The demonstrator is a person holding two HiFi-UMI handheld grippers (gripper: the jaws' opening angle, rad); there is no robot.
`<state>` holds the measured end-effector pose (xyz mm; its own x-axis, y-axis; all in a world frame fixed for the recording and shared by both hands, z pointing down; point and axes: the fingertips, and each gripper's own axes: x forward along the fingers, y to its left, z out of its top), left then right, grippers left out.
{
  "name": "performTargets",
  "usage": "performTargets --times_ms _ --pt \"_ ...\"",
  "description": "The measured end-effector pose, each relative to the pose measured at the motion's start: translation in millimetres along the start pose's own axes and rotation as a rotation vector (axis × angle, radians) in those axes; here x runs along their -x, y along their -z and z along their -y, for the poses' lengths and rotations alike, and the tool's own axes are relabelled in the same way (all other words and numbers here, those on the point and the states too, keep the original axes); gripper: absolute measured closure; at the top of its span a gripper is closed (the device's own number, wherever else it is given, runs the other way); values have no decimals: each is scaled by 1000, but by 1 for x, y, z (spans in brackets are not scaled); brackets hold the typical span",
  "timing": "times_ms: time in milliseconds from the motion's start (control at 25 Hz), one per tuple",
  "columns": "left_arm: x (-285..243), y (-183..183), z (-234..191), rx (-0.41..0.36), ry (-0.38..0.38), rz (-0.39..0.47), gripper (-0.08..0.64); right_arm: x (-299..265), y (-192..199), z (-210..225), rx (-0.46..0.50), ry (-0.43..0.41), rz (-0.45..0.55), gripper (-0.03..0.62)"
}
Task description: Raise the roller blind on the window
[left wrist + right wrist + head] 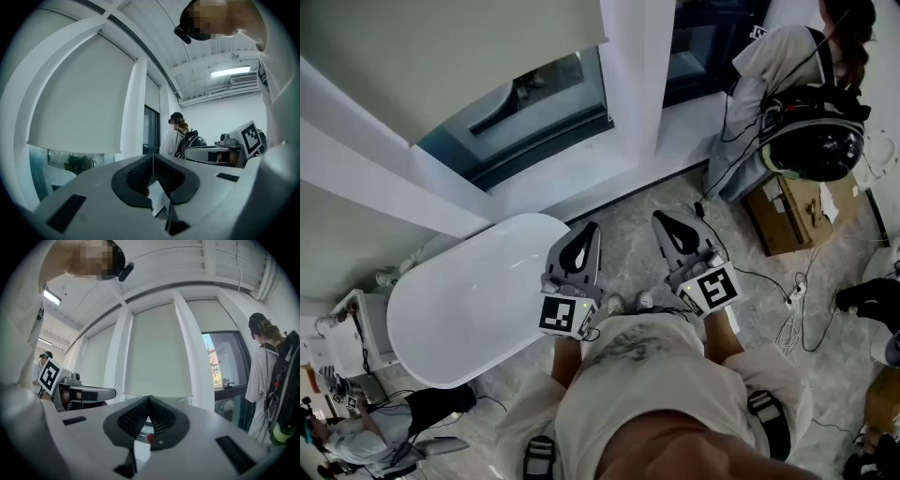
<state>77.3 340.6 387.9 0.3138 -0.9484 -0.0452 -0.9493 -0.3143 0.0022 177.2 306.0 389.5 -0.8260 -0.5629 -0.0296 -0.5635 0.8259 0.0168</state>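
Up at the top left of the head view, over the window (534, 98): roller blind (441, 56), drawn most of the way down, only a strip of glass showing under the hem. Runs side to side along that hem; has to travel straight up. Can't make out a cord or chain in any view.

Lies ahead of and above both grippers, on the far side of the bathtub (441, 291), well apart from either. Looks nearer to the left gripper (588, 230), on the tub side; right gripper (667, 220) more in line with the white pillar (628, 75) beside the blind.

Both held side by side, low and close in, pointing at the window wall. Jaws pressed together on each, nothing between them.

Reads as not started. Next move probably a long reach up and forward-left, left side leading. Tub in the way of stepping close, so likely awkward. Need to find the pull first.

Off to the right: second person (787, 75) by the bare pane, cardboard box (787, 216) and cables (797, 319) on the floor. Well apart from the reach path.
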Motion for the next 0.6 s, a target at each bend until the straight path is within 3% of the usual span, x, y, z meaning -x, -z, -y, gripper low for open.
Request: performTargets --times_ms 320,600 --pt "-8 1 18 0 -21 -2 543 14 -3 16 -10 26 41 531" --pt "-15 2 24 0 -47 -9 543 16 -1 25 -1 -3 36 529"
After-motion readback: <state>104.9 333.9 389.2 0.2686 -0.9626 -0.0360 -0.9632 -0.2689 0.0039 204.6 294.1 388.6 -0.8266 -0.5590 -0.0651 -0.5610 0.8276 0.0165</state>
